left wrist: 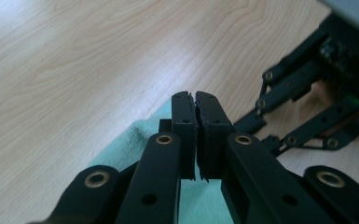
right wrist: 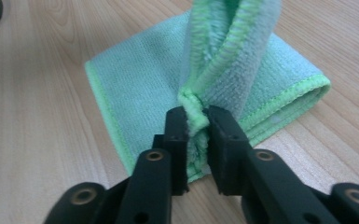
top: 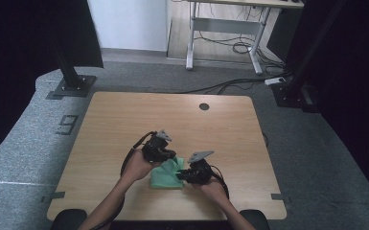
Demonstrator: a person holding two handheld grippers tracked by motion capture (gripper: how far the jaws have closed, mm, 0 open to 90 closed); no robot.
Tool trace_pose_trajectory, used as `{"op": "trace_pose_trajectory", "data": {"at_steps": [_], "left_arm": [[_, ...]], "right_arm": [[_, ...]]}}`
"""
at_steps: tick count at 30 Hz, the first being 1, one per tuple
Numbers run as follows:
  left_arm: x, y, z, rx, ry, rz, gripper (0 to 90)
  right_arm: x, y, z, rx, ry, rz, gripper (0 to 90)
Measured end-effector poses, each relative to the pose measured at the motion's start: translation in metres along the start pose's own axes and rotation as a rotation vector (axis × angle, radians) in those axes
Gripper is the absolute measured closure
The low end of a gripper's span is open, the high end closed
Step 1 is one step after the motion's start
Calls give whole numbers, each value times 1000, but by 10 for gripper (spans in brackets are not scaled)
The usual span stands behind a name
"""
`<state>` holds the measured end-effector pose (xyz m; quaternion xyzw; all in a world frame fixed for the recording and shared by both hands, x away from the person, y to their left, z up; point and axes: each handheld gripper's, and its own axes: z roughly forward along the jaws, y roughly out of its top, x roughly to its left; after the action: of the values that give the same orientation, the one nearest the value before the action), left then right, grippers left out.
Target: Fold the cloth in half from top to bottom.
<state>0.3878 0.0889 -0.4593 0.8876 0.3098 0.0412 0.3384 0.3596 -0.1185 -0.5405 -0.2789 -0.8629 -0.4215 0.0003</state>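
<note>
Since the green microfibre cloth is soft and limp, my right gripper pinches its hemmed edge; my left gripper is pressed together, whether on cloth I can't tell.

Far tabletop: lying bare, giving open passage.
Near edge: green cloth sitting between both tongs, blocking.
Cable hole: sitting at far edge, flush.

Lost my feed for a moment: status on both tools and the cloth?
Right tool shut on green cloth, edge pinched and lifted. Left tool shut, jaws together above cloth, grip unclear. Table open around cloth; nothing in the way.
</note>
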Motion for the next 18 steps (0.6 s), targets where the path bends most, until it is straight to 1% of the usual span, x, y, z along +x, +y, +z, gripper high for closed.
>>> {"op": "trace_pose_trajectory", "data": {"at_steps": [2, 5, 7, 10, 16, 18], "left_arm": [[0, -5, -5, -8, -1, -4, 866], [0, -12, -12, -23, 0, -13, 865], [-2, -17, -17, -27, 1, -12, 865], [-6, -25, -22, -31, 2, -13, 863], [-12, -42, -28, -18, 4, -6, 854], [-14, -49, -29, -17, 5, -13, 849]], "right_arm": [[1, 1, -2, 2, -3, 5, 701], [1, 0, -7, 5, -1, 3, 658], [2, -1, -11, 9, 0, 9, 633], [4, -3, -17, 5, -5, -3, 605], [3, -9, -28, -1, -15, -1, 556], [2, -10, -31, 1, -20, 1, 541]]}}
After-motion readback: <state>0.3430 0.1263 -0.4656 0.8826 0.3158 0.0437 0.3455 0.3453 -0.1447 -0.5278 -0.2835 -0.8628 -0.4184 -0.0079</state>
